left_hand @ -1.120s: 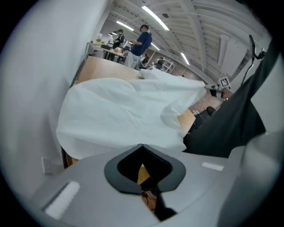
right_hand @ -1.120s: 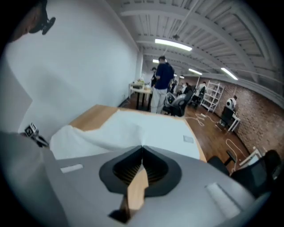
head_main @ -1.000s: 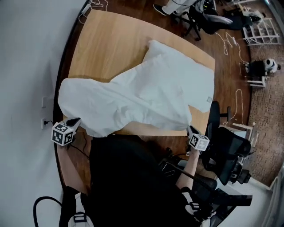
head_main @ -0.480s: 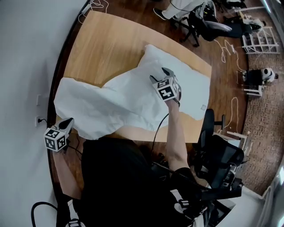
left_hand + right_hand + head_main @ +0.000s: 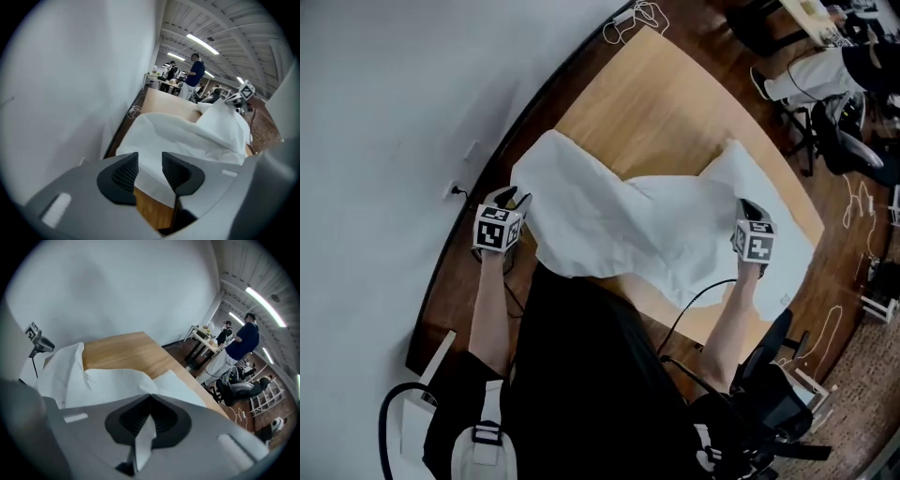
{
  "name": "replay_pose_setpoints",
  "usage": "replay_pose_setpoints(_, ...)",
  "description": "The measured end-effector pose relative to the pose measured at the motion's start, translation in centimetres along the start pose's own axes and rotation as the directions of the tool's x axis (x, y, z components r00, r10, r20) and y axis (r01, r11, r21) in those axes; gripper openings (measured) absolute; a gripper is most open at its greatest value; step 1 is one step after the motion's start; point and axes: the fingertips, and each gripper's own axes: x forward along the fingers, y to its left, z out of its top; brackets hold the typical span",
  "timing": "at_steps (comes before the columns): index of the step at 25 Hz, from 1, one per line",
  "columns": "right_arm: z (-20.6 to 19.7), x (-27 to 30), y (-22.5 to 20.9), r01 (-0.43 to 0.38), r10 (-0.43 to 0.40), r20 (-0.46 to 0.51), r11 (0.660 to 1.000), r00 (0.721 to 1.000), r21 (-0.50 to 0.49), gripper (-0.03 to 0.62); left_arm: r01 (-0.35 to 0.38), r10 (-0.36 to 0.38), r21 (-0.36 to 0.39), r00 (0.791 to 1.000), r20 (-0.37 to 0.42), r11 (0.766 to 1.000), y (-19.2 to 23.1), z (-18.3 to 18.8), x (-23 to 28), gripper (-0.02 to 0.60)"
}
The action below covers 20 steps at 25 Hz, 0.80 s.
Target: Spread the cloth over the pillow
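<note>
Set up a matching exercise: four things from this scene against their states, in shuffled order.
Things:
1 right gripper
2 cloth
3 pillow
4 table

States:
a far end is bare wood
b shut on a pinch of fabric
c partly covered, right end exposed
d rumpled, lying mostly toward the left side

Pairs: 1-b, 2-d, 3-c, 4-a

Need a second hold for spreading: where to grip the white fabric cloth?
The cloth's loose left end, lying flat on the wooden table: come in low from the wall side. The right claw pinches the opposite end, over the white pillow.
</note>
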Motion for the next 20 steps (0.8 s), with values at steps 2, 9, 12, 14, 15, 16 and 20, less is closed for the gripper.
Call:
replay_pose_setpoints(2, 0.6, -3.0, -0.8, 0.021, -0.024, 0.064, 0.999, 0.998, 0.046, 0.005, -0.066, 0.066, -0.005, 0.998, -0.013, 0.998, 2.1, 1.5, 0.8, 0.183)
replay_pose_setpoints(9, -2.5, -14.4, -6.3, 0.152, -0.220, 0.216, 0.945, 0.951, 0.291, 0.005, 0.000, 0.011, 0.054, 0.978, -0.206, 0.999, 5.2, 2.4, 7.7, 0.244)
replay_pose_setpoints(12, -4.7, -16.8, -7.4, 0.201, -0.274, 0.200, 0.925, 0.941, 0.323, 0.005, 0.087, -0.063, 0.093, 0.970, -0.235, 0.992, 4.2, 3.4, 9.4, 0.244)
replay_pose_setpoints(14, -5.8, -17.9, -7.4, 0.222, -0.295, 0.189, 0.917, 0.937, 0.332, 0.005, 0.138, -0.096, 0.148, 0.961, -0.261, 0.979, 3.3, 4.2, 10.5, 0.239)
replay_pose_setpoints(15, -6.2, -18.3, -7.3, 0.227, -0.300, 0.186, 0.914, 0.936, 0.335, 0.005, 0.147, -0.097, 0.176, 0.959, -0.268, 0.973, 3.0, 4.6, 10.8, 0.220)
replay_pose_setpoints(16, -6.4, -18.5, -7.0, 0.225, -0.300, 0.187, 0.914, 0.935, 0.338, 0.005, 0.141, -0.084, 0.205, 0.960, -0.266, 0.969, 3.0, 5.0, 11.0, 0.198)
replay_pose_setpoints(20, -6.9, -19.8, -5.9, 0.220, -0.304, 0.207, 0.910, 0.930, 0.352, 0.005, 0.050, 0.008, 0.343, 0.986, -0.166, 0.938, 2.4, 7.5, 9.7, 0.033)
